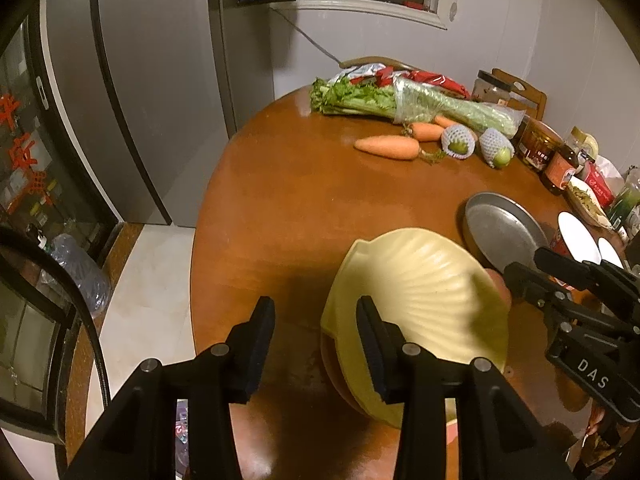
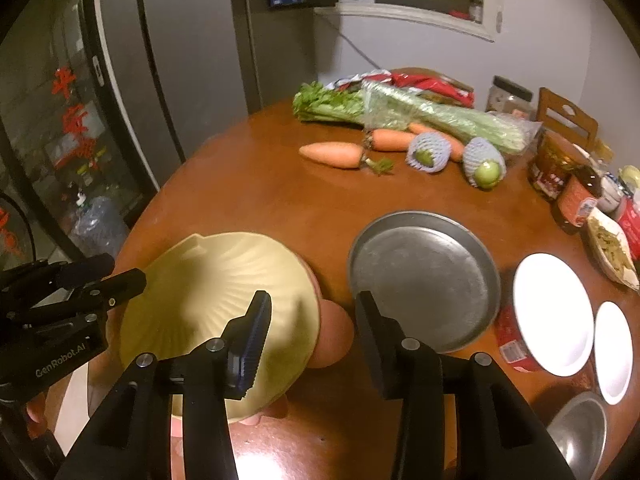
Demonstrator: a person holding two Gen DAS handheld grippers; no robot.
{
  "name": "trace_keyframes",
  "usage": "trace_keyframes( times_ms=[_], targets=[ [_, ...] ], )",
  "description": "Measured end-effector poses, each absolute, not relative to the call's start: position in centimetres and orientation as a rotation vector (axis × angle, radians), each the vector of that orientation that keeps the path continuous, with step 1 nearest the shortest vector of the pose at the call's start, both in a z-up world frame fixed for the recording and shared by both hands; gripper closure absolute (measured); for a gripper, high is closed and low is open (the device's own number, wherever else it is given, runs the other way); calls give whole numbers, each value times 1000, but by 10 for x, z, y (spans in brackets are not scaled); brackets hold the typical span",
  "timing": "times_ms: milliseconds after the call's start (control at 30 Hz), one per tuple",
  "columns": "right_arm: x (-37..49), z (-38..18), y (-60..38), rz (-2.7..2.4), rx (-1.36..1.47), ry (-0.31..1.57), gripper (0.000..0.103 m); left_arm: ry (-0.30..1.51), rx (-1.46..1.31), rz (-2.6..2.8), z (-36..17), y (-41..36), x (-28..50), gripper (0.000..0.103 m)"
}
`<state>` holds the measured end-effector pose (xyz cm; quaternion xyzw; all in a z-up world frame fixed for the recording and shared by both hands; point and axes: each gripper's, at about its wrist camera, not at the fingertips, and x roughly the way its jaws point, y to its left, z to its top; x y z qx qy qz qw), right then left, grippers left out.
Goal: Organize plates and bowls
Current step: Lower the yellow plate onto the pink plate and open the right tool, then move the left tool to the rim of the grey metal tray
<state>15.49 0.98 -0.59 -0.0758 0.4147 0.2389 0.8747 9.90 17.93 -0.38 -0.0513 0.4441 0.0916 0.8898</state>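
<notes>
Yellow plate (image 2: 224, 312): shell-shaped and ribbed, it sits on top of an orange bowl (image 2: 334, 334) near the front edge of the wooden table (image 1: 280, 200).
Left gripper (image 1: 316, 344): jaws apart, pressing on nothing; one finger stands over the plate's left rim.
Right gripper (image 2: 312, 344): jaws apart, holding nothing, over the plate's right rim.
Metal plate (image 2: 424, 276): just right of the stack.
White plates (image 2: 554, 312): two, further right.
Carrots (image 2: 332, 154): well behind.
</notes>
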Motion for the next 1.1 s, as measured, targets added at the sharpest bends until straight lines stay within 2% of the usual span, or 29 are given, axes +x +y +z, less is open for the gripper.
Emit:
trace_keyframes(
  times_ms=[467,833,1100],
  targets=[
    [139,12,-38,422,-82,821,56,872,-12,135,26,139,108,56],
    [145,4,-89,333,53,875,56,868,53,50,44,98,136,54],
    [157,-12,-106,310,152,935,56,913,97,-20,33,67,178,54]
  ],
)
